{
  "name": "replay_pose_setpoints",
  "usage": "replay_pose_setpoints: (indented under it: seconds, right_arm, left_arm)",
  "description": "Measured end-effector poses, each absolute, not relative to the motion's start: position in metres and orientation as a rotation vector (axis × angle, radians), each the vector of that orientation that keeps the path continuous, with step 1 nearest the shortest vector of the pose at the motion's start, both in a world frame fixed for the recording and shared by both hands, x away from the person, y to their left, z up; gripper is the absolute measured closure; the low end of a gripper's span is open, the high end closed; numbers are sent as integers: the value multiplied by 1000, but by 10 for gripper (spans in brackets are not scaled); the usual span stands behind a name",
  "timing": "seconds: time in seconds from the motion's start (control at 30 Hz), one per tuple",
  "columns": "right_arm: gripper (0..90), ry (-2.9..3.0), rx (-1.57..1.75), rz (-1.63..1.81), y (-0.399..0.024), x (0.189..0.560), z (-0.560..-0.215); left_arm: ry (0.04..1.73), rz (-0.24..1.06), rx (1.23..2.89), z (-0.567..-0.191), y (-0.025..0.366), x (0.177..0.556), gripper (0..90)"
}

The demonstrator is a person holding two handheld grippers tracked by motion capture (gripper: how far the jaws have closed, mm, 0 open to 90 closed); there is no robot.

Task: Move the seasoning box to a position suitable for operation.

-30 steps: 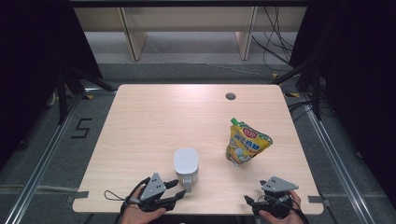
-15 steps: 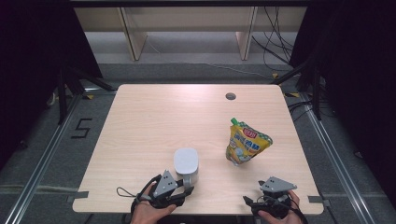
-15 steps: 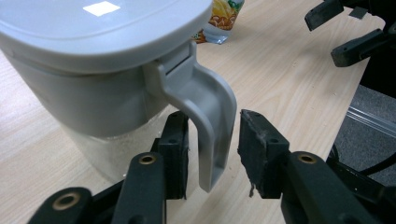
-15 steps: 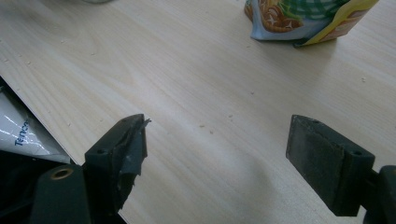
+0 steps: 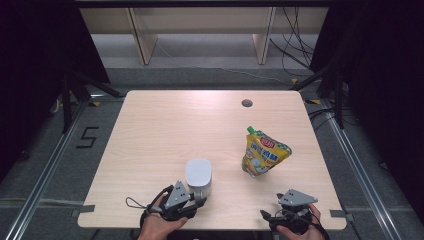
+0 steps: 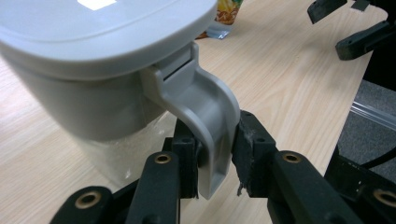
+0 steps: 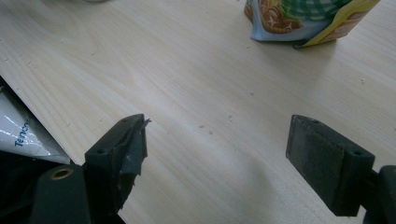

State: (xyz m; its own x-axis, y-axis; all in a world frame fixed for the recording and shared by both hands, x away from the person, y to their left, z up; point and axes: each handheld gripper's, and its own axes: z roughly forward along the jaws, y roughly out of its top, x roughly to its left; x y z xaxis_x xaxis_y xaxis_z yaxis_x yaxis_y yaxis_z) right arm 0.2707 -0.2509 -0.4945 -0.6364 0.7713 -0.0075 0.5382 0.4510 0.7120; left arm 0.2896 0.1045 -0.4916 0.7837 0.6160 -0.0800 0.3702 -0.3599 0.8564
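Note:
A jug with a grey lid (image 5: 198,175) stands near the table's front edge, left of centre. In the left gripper view its lid (image 6: 93,28) looms close and its curved grey handle (image 6: 210,121) hangs between the jaws. My left gripper (image 5: 199,201) (image 6: 215,149) has just been closing around that handle. The right pad touches it and a thin dark gap shows at the left pad. A yellow spouted pouch (image 5: 265,155) (image 7: 308,18) stands to the right. My right gripper (image 5: 292,202) (image 7: 217,140) rests open near the front right edge, with bare wood between its jaws.
The wooden table (image 5: 165,130) has a round cable hole (image 5: 246,103) at the back right. A white printed sheet (image 7: 18,130) lies below the table's edge. The other gripper's black jaws (image 6: 355,28) show at the upper right of the left gripper view. Dark floor rails flank the table.
My left hand and gripper have moved in to the right, up to the jug's near side. The right gripper, the jug and the pouch have stayed where they were.

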Motion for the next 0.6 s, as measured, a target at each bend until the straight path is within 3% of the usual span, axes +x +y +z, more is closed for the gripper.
replay_pose_setpoints:
  seconds: [0.6]
  right_arm:
    - [217, 2397, 1084, 991, -252, 274, -496]
  left_arm:
    - [821, 472, 2034, -492, 168, 300, 665]
